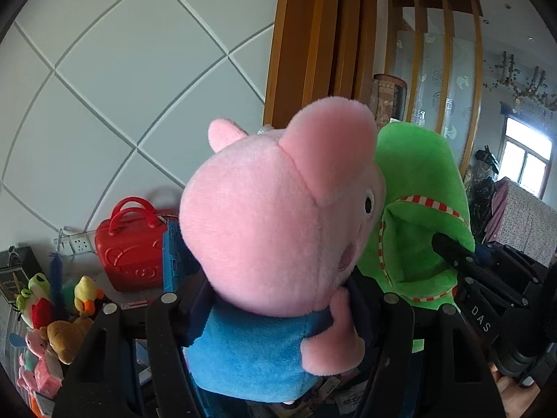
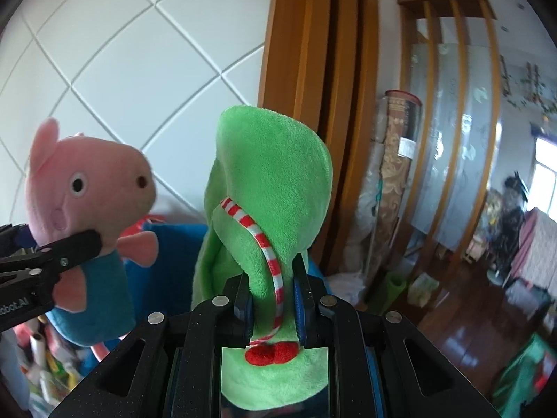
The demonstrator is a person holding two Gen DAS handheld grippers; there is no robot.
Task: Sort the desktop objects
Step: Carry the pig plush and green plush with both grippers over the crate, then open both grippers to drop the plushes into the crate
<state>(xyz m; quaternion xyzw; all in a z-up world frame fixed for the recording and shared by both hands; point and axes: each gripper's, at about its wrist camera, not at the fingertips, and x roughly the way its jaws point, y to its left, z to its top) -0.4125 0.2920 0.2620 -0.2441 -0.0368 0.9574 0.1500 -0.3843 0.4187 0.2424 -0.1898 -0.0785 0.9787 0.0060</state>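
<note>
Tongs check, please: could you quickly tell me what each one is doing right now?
Left tongs: closed on the pink pig plush.
Right tongs: closed on the green plush.

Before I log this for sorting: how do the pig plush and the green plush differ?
The pig plush is pink with a blue body; the green plush is green with red-white striped trim. The left gripper clamps the pig; the right gripper clamps the green one. Both are soft toys held aloft.
</note>
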